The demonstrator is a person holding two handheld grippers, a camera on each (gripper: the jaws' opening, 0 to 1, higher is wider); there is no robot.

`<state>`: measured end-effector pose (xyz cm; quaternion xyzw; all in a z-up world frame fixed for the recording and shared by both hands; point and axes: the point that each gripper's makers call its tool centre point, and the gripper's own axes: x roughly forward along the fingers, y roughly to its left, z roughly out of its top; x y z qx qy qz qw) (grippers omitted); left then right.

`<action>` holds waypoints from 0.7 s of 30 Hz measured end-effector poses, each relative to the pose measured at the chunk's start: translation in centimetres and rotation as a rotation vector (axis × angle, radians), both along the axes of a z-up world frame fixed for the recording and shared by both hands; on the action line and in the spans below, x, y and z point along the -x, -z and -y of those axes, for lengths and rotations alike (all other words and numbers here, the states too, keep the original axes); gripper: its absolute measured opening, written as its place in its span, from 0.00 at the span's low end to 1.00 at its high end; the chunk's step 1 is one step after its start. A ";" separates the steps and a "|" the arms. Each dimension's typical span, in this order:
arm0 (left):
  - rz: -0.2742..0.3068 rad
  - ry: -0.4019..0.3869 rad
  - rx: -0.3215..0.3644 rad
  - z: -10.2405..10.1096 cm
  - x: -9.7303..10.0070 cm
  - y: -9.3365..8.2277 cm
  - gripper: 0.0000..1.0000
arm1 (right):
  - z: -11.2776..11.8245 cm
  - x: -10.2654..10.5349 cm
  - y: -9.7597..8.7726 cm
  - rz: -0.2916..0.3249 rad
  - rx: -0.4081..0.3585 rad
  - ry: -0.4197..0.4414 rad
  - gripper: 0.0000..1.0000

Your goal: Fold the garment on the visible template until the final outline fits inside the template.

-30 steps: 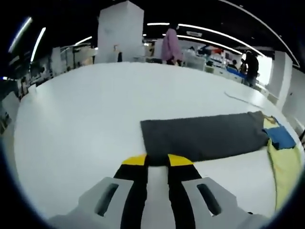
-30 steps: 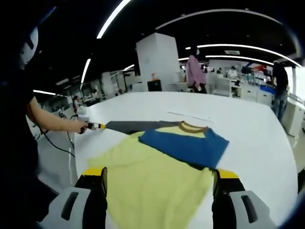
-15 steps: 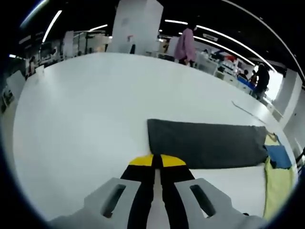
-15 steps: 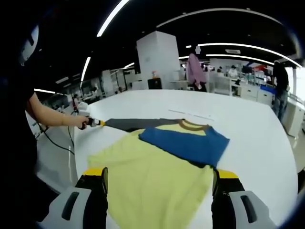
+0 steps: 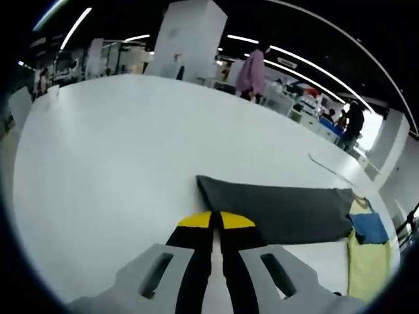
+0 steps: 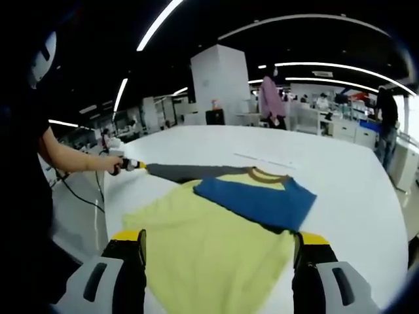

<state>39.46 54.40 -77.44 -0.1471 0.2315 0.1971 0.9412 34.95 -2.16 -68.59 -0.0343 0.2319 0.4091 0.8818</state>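
A yellow shirt (image 6: 209, 242) lies flat on the white table (image 6: 340, 190), with its blue sleeve (image 6: 255, 199) folded across the chest and a brown collar (image 6: 265, 173). Its dark grey sleeve (image 5: 281, 210) stretches straight out to the side. My left gripper (image 5: 211, 220) is shut, its yellow tips pinched on the near edge of the grey sleeve by the cuff. In the right gripper view, the left gripper (image 6: 131, 165) sits at the grey sleeve's (image 6: 180, 171) far end, held by a hand. My right gripper (image 6: 218, 241) stands wide open over the yellow body, holding nothing.
A thin pale line (image 6: 265, 159) runs across the table behind the collar. The table's edge (image 6: 105, 209) drops away at the left of the right gripper view. Behind it stand a white pillar (image 6: 219, 82) and people (image 6: 268, 98).
The left gripper's jaws, apart a second ago, have closed on the grey sleeve's edge. The right gripper stays open in the same place.
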 end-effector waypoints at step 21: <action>0.146 0.115 0.132 6.4 -2.2 -5.8 0.01 | -0.6 0.8 0.2 -0.009 -0.012 -0.019 0.99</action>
